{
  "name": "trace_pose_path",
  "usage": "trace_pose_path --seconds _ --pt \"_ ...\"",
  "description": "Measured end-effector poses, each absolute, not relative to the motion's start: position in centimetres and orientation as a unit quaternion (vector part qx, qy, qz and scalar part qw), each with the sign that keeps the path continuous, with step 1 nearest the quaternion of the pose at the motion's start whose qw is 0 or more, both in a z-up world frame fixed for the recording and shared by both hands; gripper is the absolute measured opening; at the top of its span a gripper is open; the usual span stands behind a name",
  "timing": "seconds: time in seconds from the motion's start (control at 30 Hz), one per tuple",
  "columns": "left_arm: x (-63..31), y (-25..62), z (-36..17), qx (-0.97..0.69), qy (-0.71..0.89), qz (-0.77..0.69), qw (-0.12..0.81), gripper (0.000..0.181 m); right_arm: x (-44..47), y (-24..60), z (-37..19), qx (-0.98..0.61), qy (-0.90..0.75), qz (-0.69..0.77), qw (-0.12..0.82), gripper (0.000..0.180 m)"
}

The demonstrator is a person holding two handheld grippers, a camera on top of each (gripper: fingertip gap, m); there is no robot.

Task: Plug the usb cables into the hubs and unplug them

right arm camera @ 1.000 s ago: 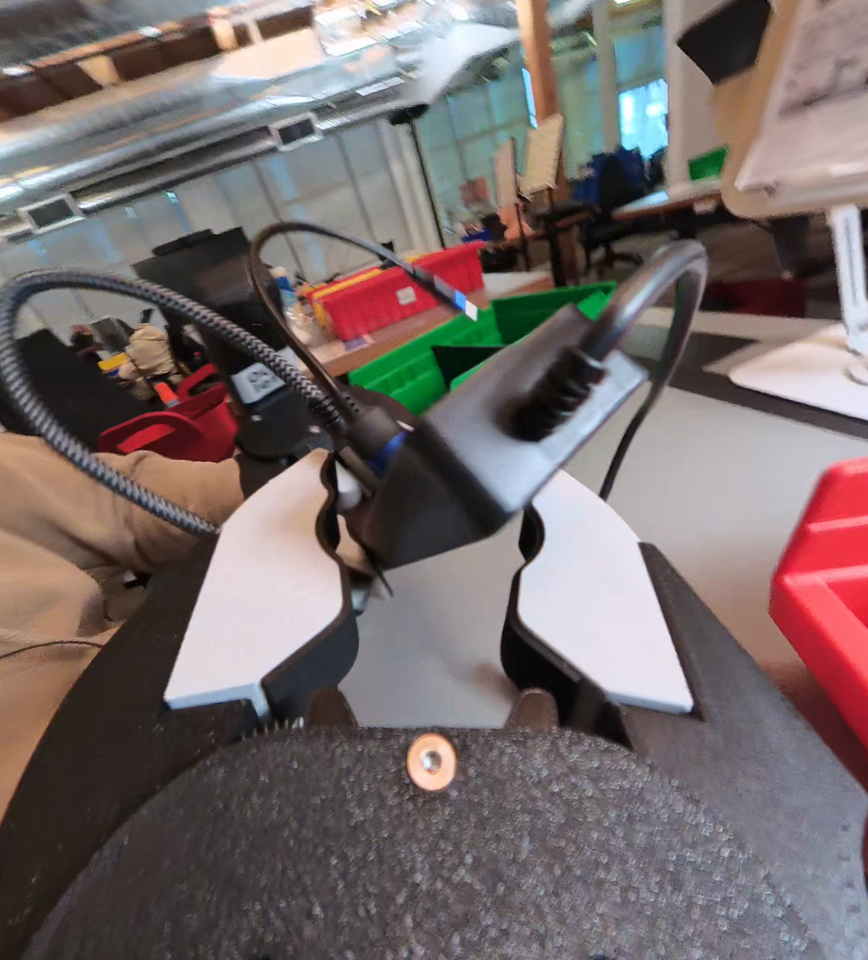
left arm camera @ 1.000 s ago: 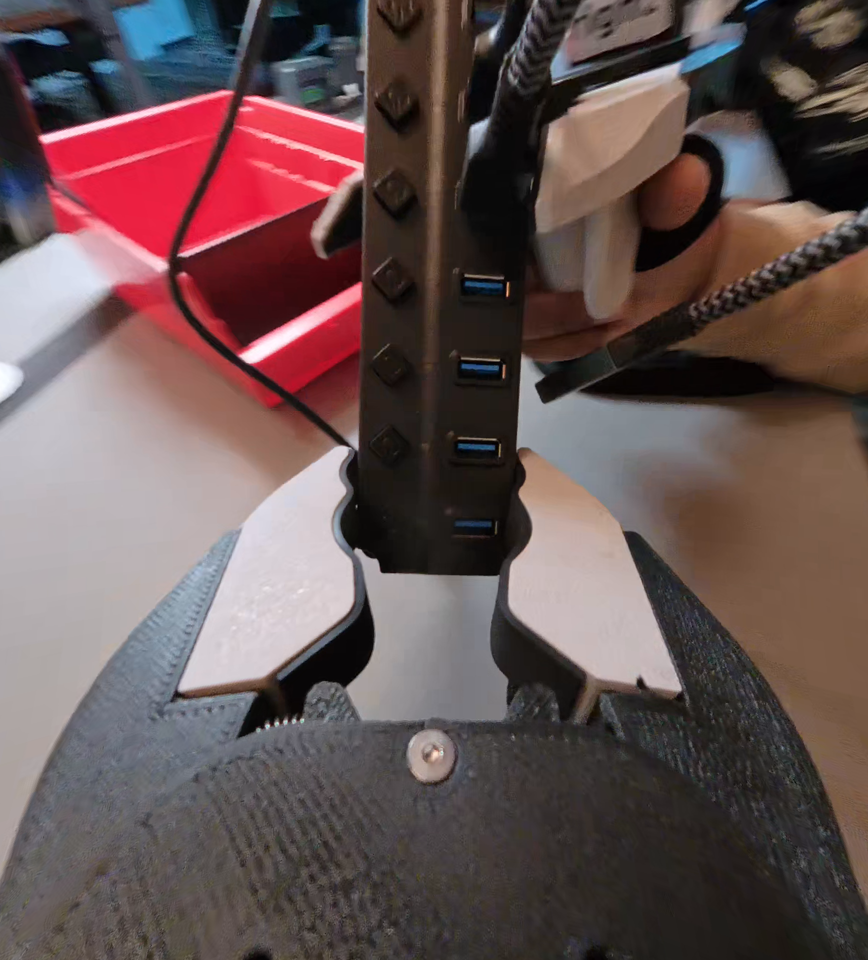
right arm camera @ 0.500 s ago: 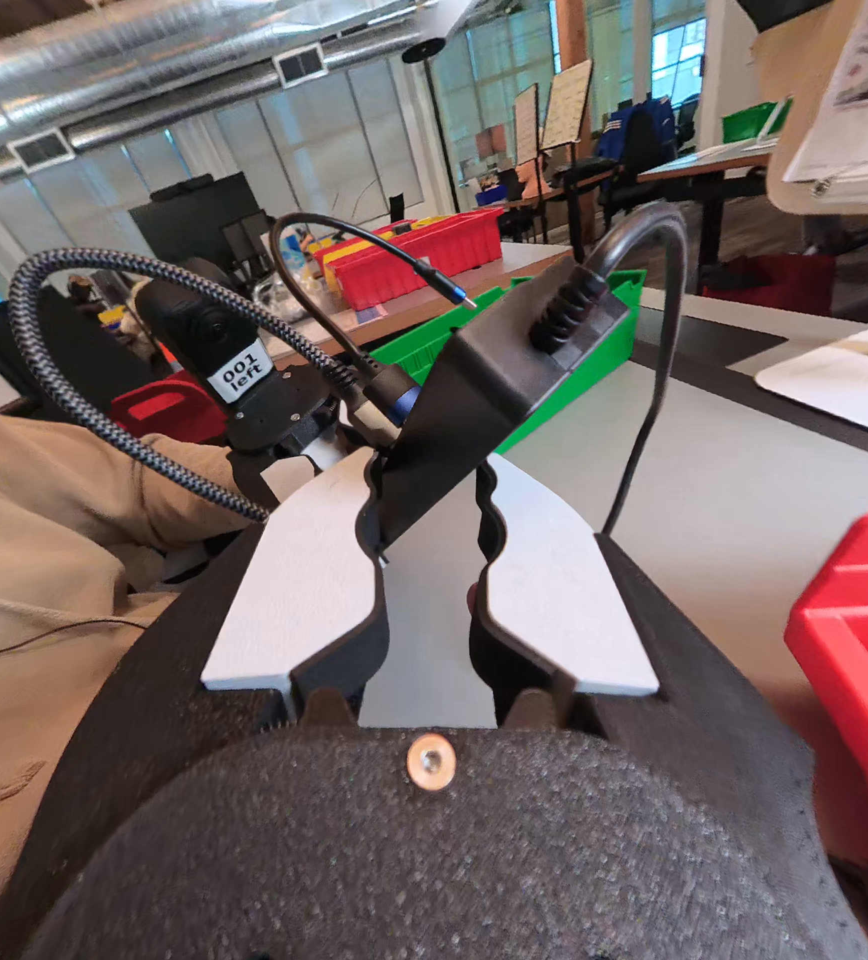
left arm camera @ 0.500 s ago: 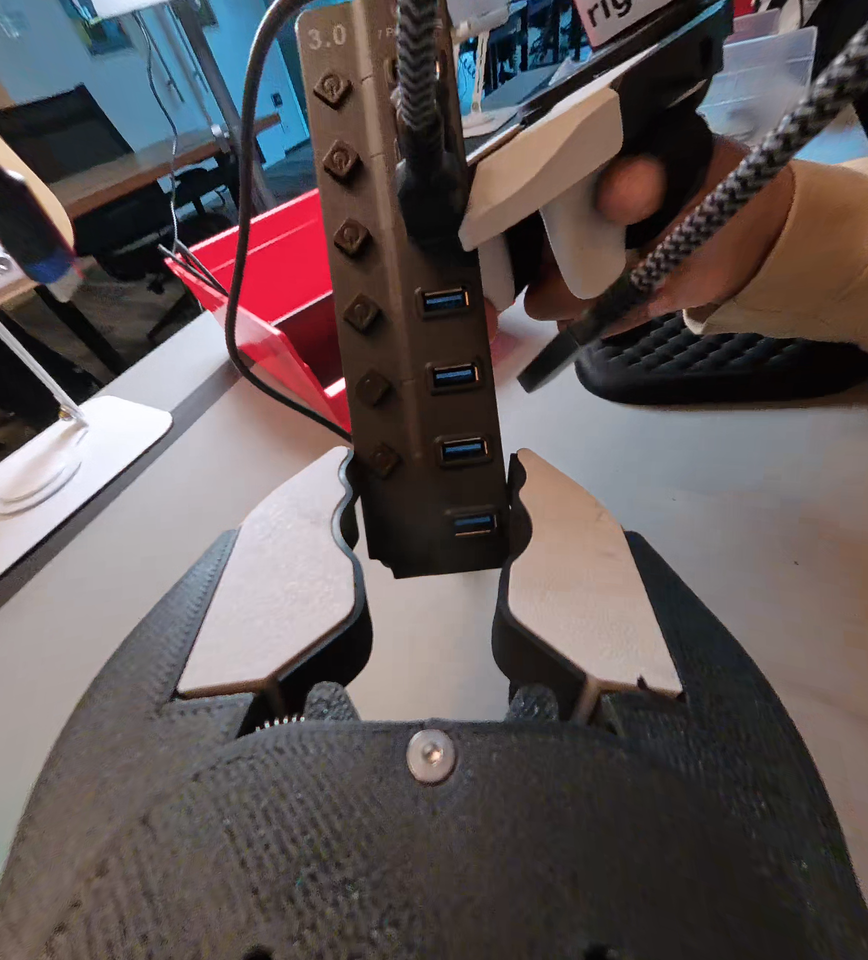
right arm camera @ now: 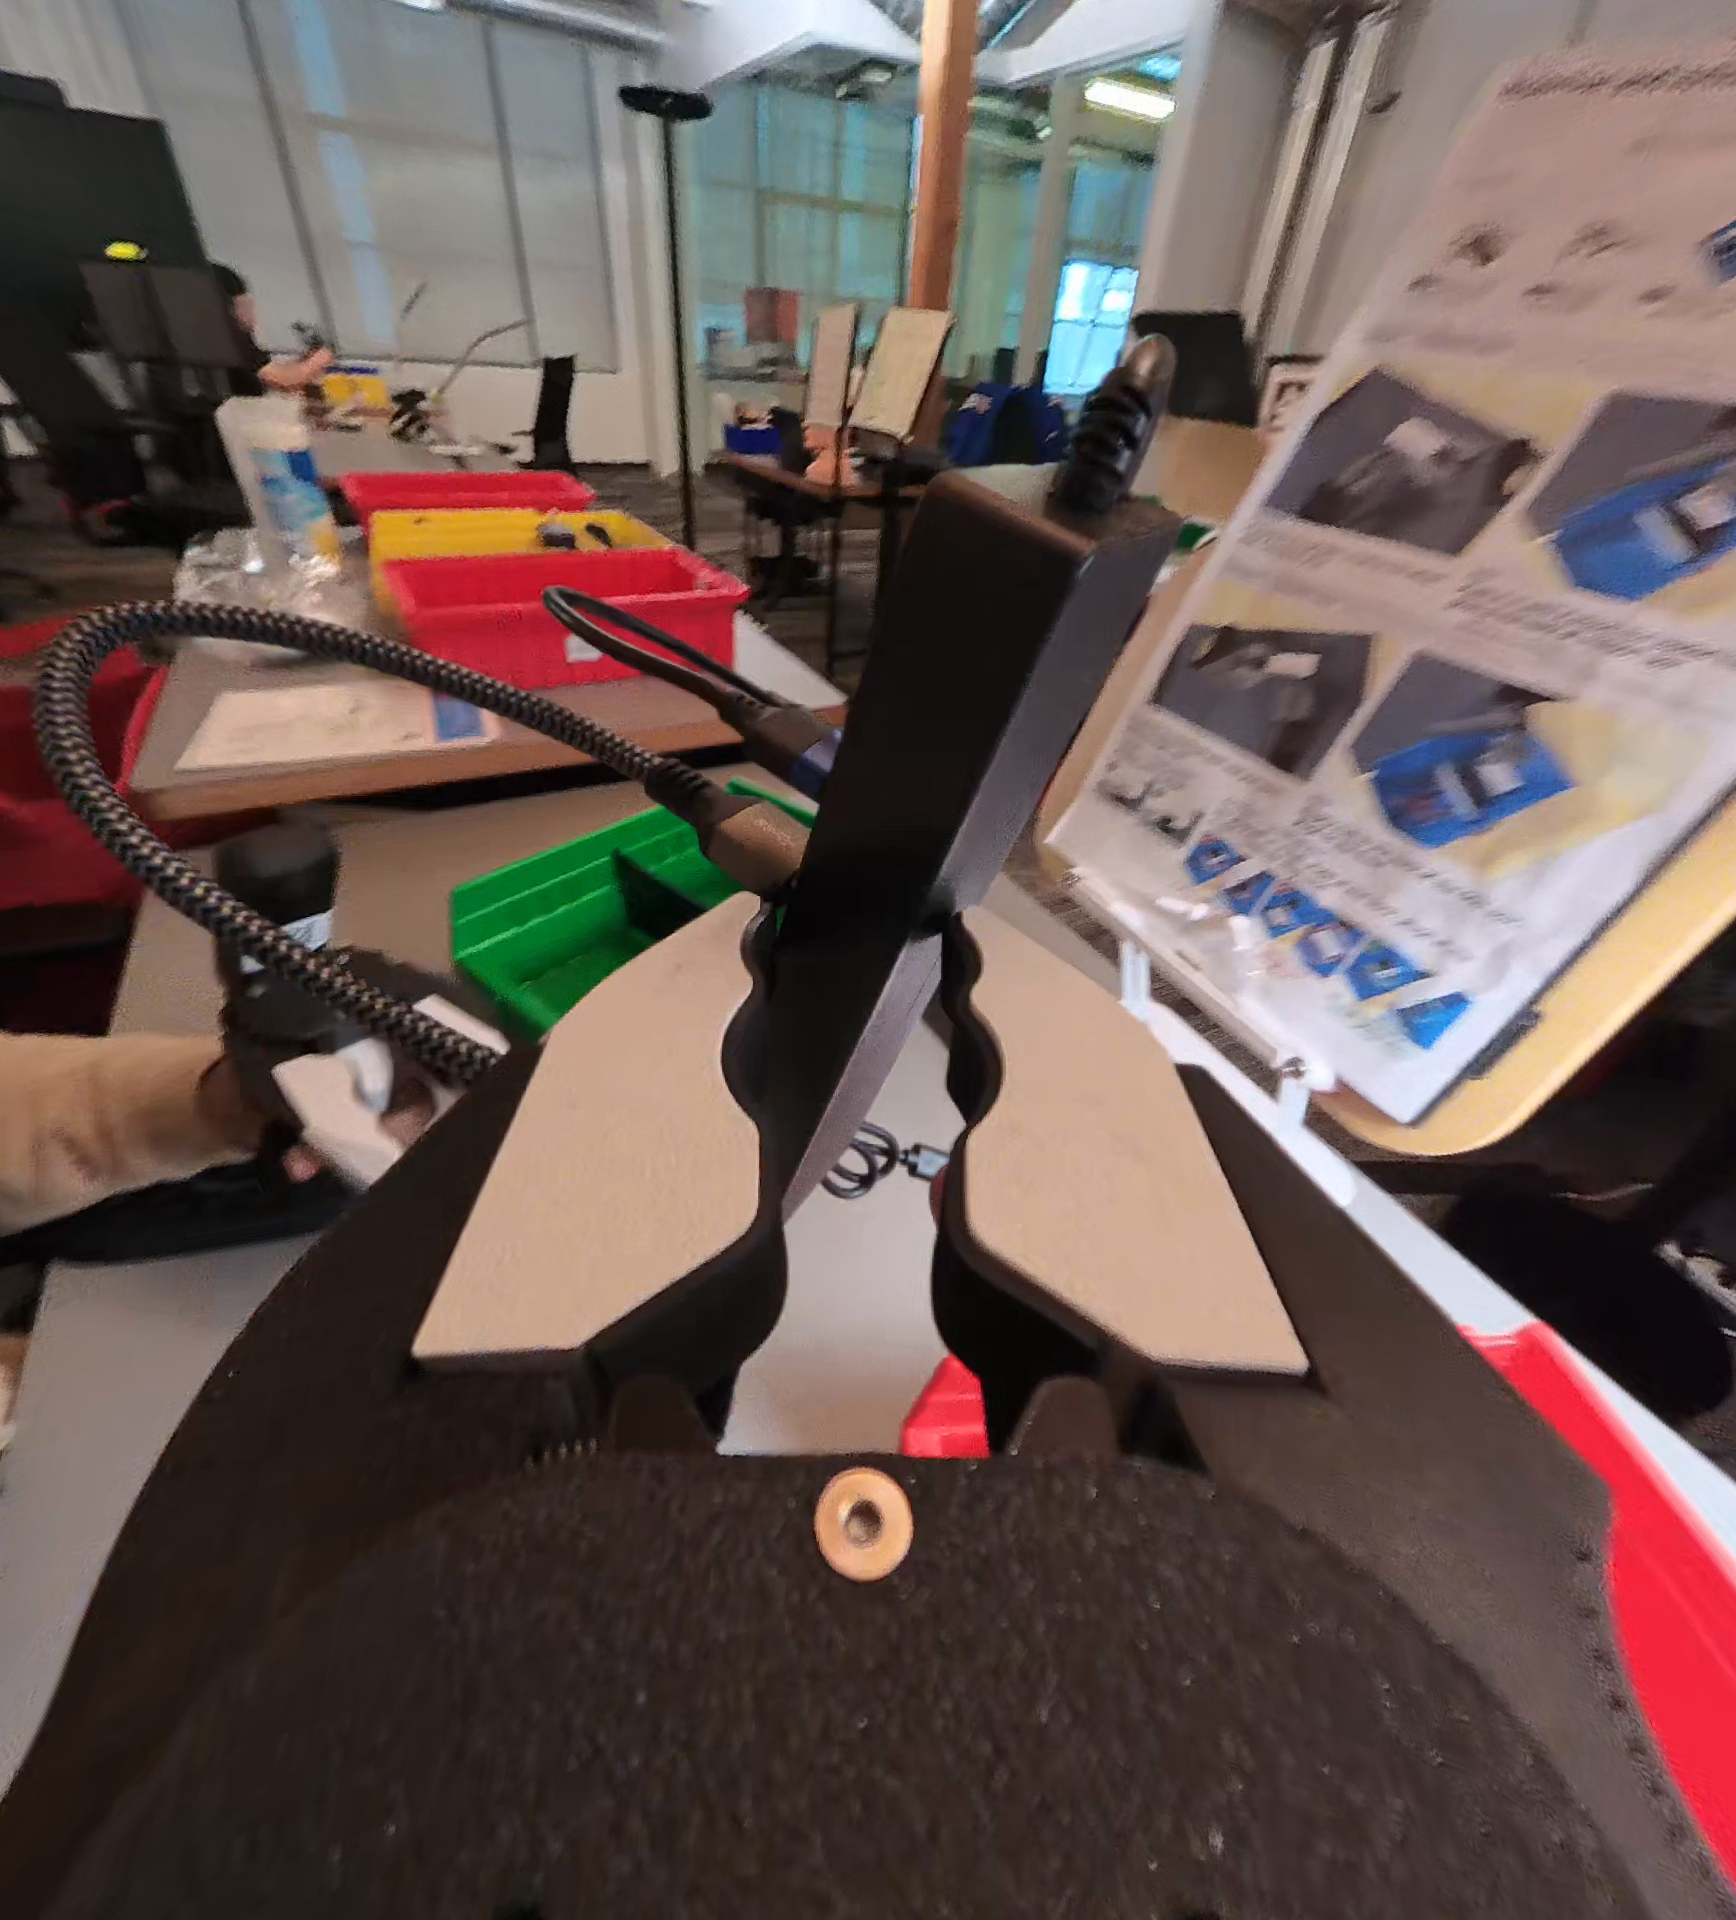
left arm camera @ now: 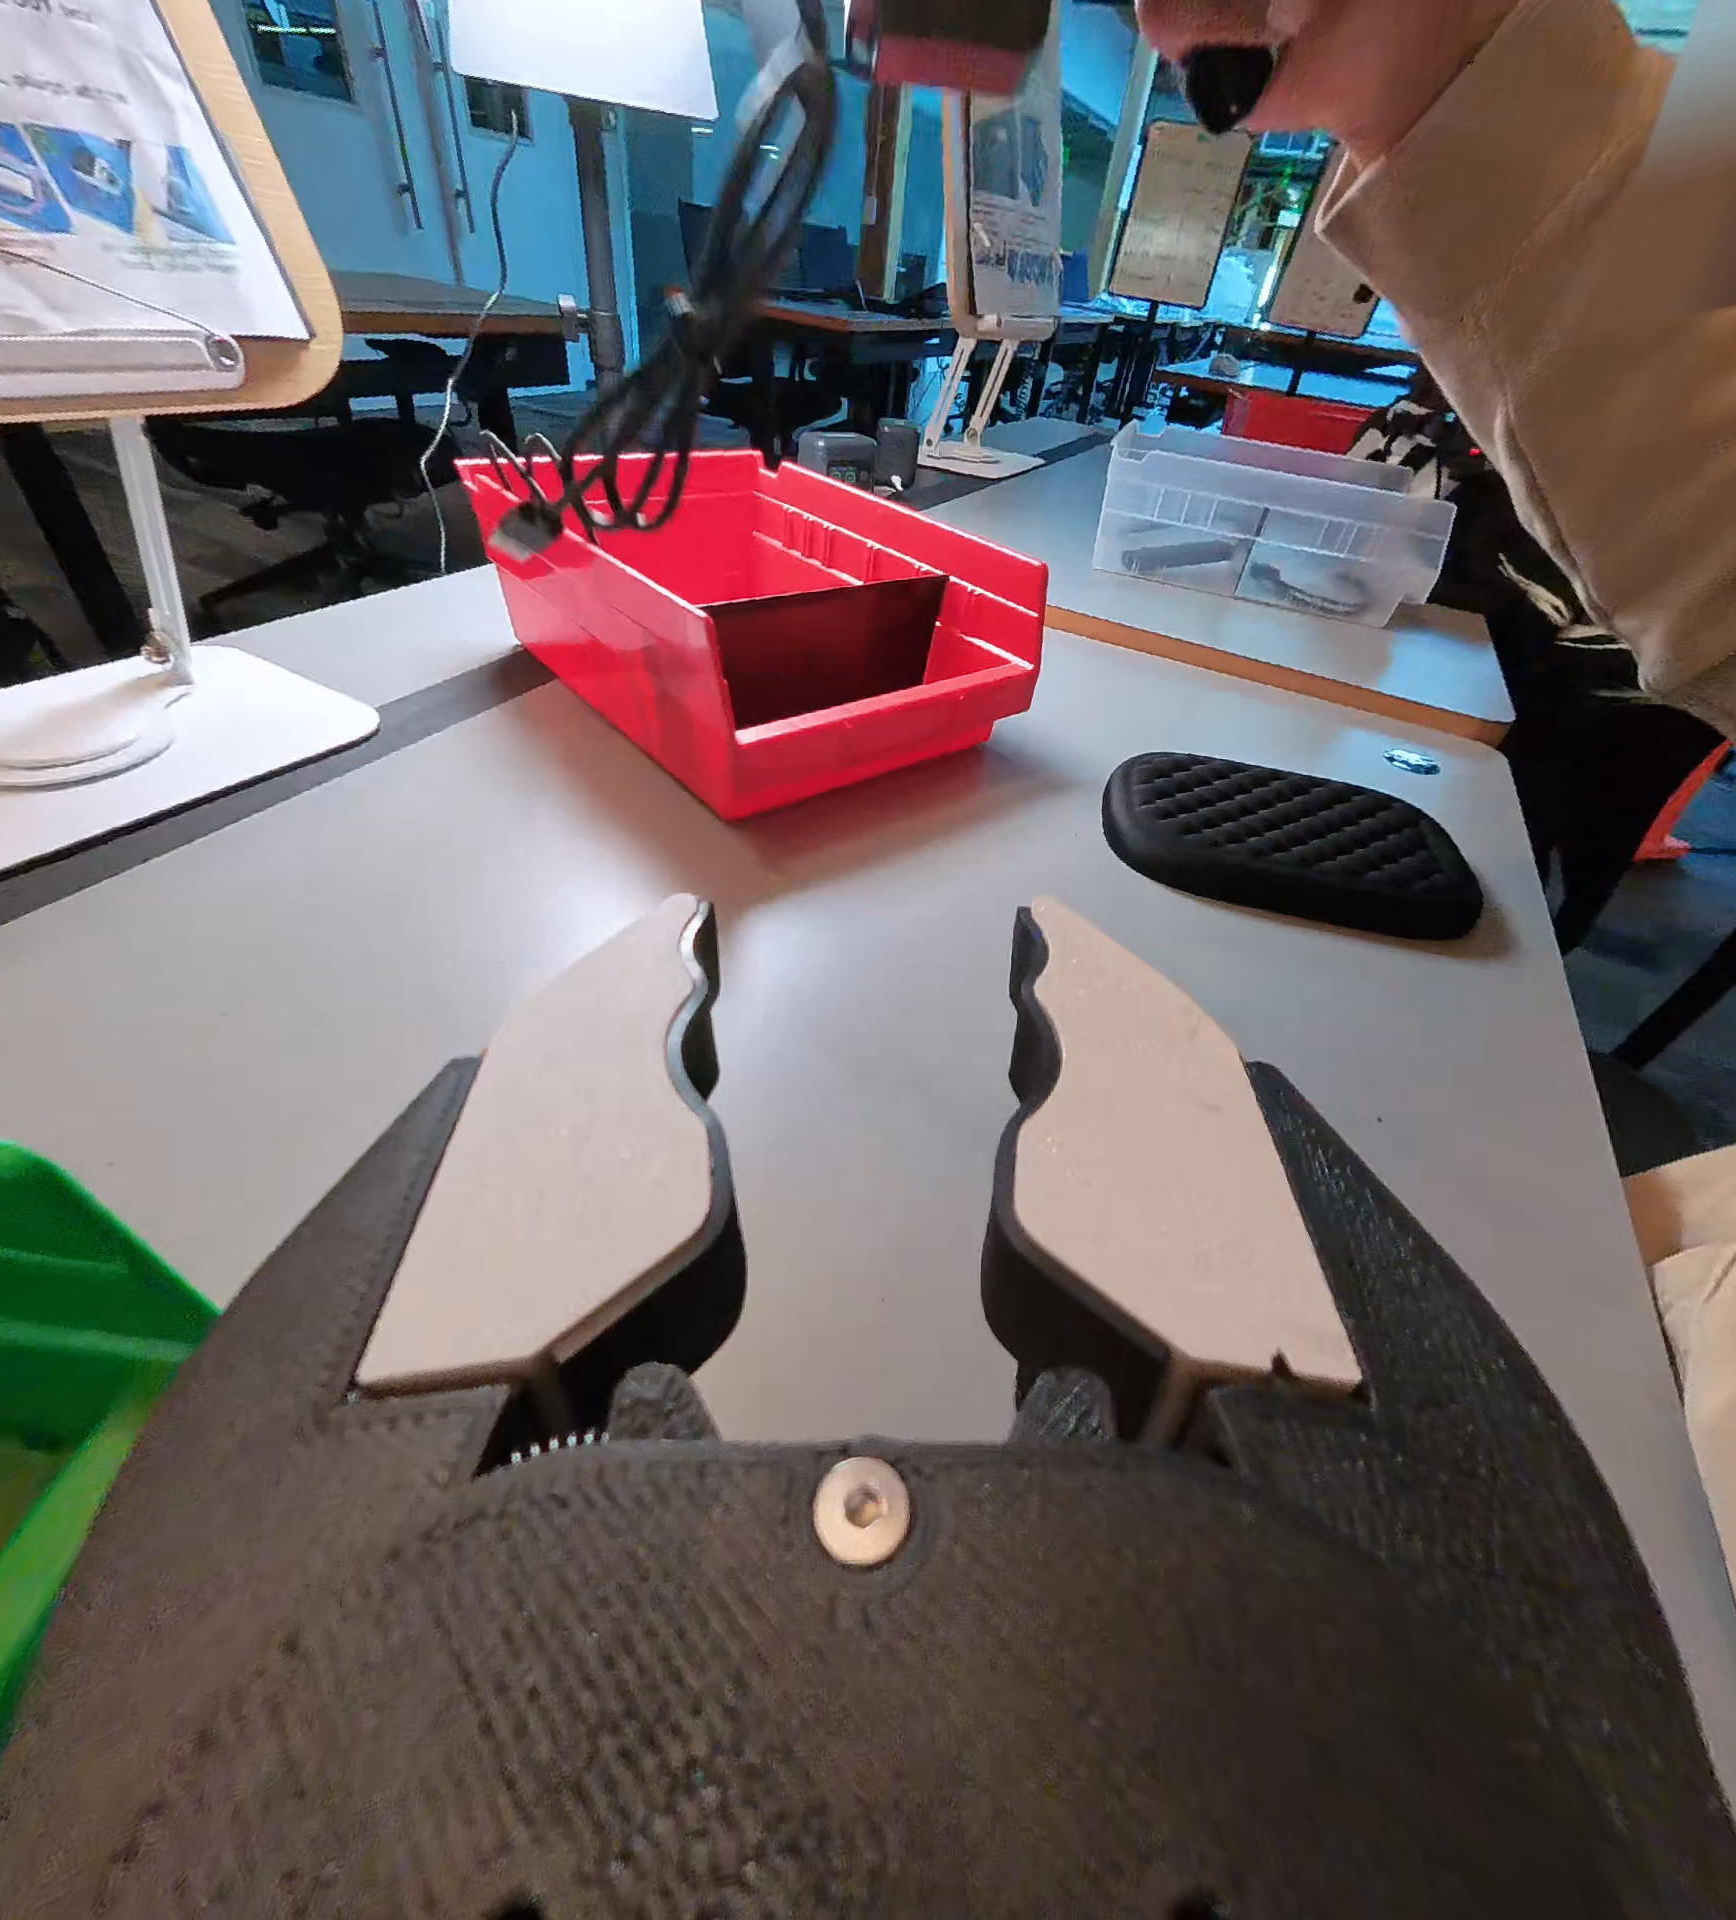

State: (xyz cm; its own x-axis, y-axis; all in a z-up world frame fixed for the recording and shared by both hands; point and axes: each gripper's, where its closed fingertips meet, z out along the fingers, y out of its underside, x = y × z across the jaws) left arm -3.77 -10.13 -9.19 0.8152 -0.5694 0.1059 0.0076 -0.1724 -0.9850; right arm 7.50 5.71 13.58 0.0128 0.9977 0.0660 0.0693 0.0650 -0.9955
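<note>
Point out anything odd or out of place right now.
The hub sits tilted in the right gripper, two cables still plugged in: a braided cable and a thin black cable. The hub's own lead dangles over the red bin.

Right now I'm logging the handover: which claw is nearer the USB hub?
Right. The right claw is shut on the USB hub, gripping its lower end. The left claw is open and empty, low over the table, apart from the hub.
</note>
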Motion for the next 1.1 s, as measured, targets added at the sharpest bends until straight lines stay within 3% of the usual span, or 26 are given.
trace_pose_path --seconds 0.2,0.37,0.77,0.93,1.1 --pt "-4.1 -10.4 -9.4 -0.729 0.194 -0.229 0.614 0.053 9.7 12.2 14.9 -0.545 -0.458 0.421 0.561 0.030" --pt "-3.7 -10.2 -10.1 -0.736 0.195 -0.237 0.603 0.052 11.0 17.6 10.6 -0.604 -0.420 0.369 0.568 0.029" --pt "-7.5 -10.6 -7.1 -0.709 0.146 -0.179 0.666 0.054 12.4 26.7 -7.5 -0.758 -0.367 0.308 0.442 0.029" --pt "-8.8 -10.8 -6.6 -0.702 0.125 -0.179 0.678 0.054 13.0 27.1 -10.3 -0.805 -0.392 0.257 0.363 0.028" --pt "-9.2 -11.1 -6.3 -0.698 0.122 -0.171 0.684 0.054 14.3 28.0 -12.2 -0.830 -0.402 0.179 0.342 0.028"
